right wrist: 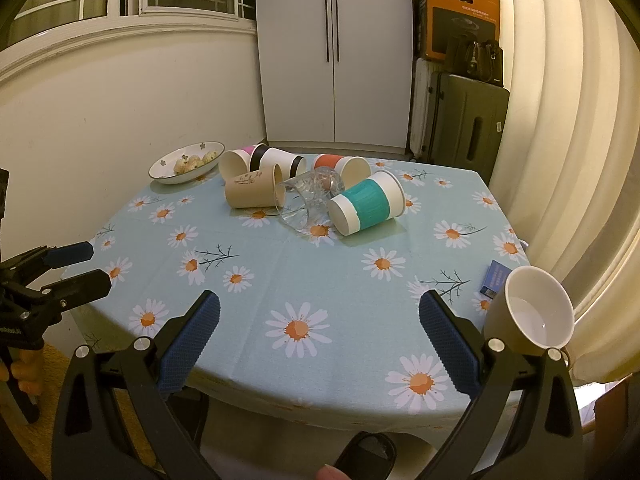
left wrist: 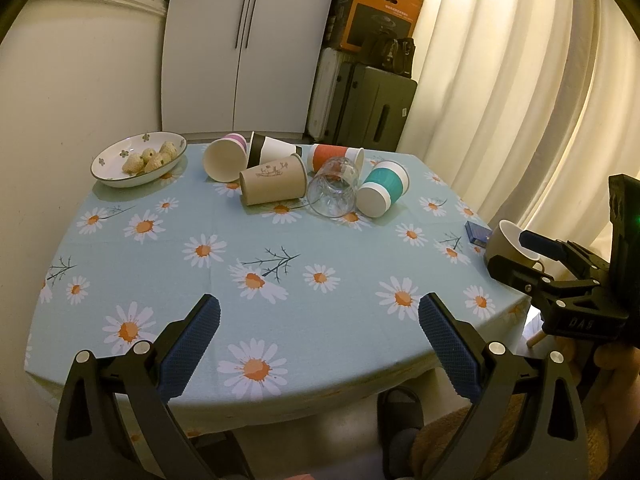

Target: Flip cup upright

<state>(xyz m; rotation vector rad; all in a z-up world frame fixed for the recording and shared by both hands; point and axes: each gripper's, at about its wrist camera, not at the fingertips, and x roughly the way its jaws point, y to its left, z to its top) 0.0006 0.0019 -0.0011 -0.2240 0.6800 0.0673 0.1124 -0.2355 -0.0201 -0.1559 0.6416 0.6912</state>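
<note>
A round table under a pale blue daisy-print cloth fills both views, with a white two-door cabinet against the wall behind it, cream curtains to the right, and a dark suitcase with a Philips box stacked above it in the corner.

At the far side of the table lies a cluster of tipped cups. A teal-banded paper cup lies on its side at the right of the group, touching a clear drinking glass, also on its side with its mouth toward the camera. Left of the glass lies a brown paper cup with a small line drawing. Behind these are a black-banded cup, a red-banded cup and a purple-banded cup, all on their sides. A flower-patterned oval dish with small round pastries sits to the left of the cluster, near the far-left edge.

At the near right edge an olive mug with a white interior is tilted, its mouth facing up and toward the right wrist camera, just beside a small blue box.

The left gripper hovers over the near table edge, its blue-padded jaws spread wide with nothing between them. The right gripper is likewise spread wide and empty, its right finger close beside the mug.
</note>
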